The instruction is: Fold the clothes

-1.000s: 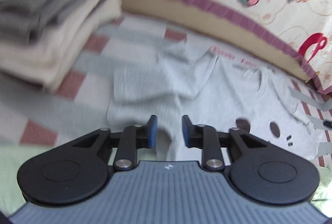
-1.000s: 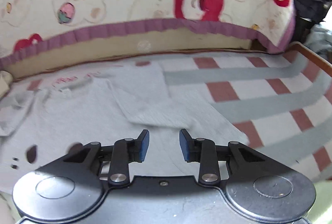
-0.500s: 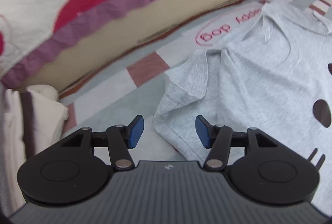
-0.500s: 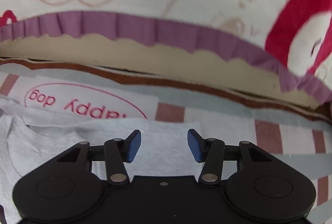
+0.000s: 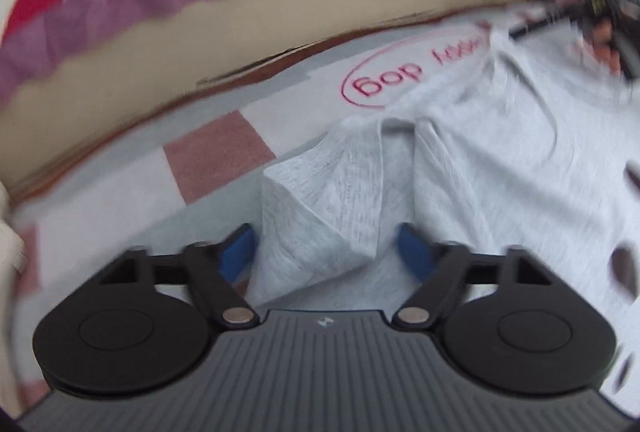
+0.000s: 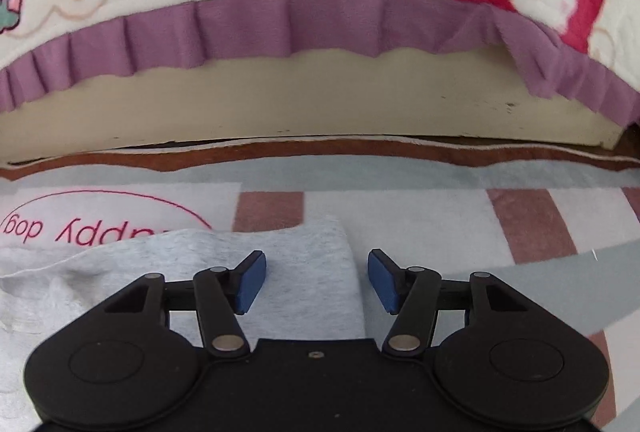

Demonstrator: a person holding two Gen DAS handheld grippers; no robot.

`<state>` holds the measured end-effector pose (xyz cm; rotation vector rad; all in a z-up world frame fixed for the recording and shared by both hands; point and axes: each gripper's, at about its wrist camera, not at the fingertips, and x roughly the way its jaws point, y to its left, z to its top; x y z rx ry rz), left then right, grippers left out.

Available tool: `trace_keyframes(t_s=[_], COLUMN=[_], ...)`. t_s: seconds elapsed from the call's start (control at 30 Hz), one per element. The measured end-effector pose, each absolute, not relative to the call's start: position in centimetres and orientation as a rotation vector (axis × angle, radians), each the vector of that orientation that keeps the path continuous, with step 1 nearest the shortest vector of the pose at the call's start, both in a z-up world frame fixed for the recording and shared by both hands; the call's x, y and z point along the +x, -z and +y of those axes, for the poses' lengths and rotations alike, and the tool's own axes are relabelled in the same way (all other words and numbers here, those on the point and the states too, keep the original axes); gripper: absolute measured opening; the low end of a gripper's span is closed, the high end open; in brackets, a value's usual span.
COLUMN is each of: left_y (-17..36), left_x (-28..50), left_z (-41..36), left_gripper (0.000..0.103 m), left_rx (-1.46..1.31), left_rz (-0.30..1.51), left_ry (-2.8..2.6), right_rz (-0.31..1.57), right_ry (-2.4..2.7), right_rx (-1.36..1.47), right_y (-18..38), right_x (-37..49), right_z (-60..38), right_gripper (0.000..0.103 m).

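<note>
Grey T-shirt (image 5: 500,168) lies spread on a checked blanket (image 6: 420,208) below a purple-frilled cover (image 6: 280,28). Left claw (image 5: 326,252) closes around its folded sleeve; right claw (image 6: 316,280) closes over the opposite edge, pads (image 6: 250,282) not yet pressing.

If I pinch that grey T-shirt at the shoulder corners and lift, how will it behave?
The grey T-shirt is probably floppy: its sleeve is already creased and folded over. It looks like thin knit, so likely light, sagging between the closing left gripper and right gripper. It may drag on the fuzzy checked blanket.
</note>
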<state>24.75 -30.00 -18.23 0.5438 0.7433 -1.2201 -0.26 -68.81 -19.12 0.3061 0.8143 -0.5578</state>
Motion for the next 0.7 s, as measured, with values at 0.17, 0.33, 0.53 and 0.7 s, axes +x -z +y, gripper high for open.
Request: trace_keyframes(t_s=[0.17, 0.33, 0.53, 0.7], left_y=[17.4, 18.3, 17.5, 15.3], left_x=[26.7, 29.2, 31.1, 28.1], left_z=[-30.0, -30.3, -29.3, -28.0], left_gripper=[0.006, 0.005, 0.004, 0.013], left_rx=[0.452, 0.337, 0.264, 0.32], left_rz=[0.755, 0.806, 0.803, 0.704], left_ry=[1.111, 0.904, 0.823, 1.018], right_rz=[0.826, 0.796, 0.785, 0.789], right_ry=[0.558, 0.631, 0.722, 0.852], right_rx=[0.134, 0.204, 0.209, 0.179], right_y=[18.3, 18.6, 19.6, 17.6], right_x=[0.1, -1.9, -0.6, 0.4], right_z=[-68.2, -70.1, -69.9, -69.2], right_gripper=[0.004, 0.002, 0.002, 0.011])
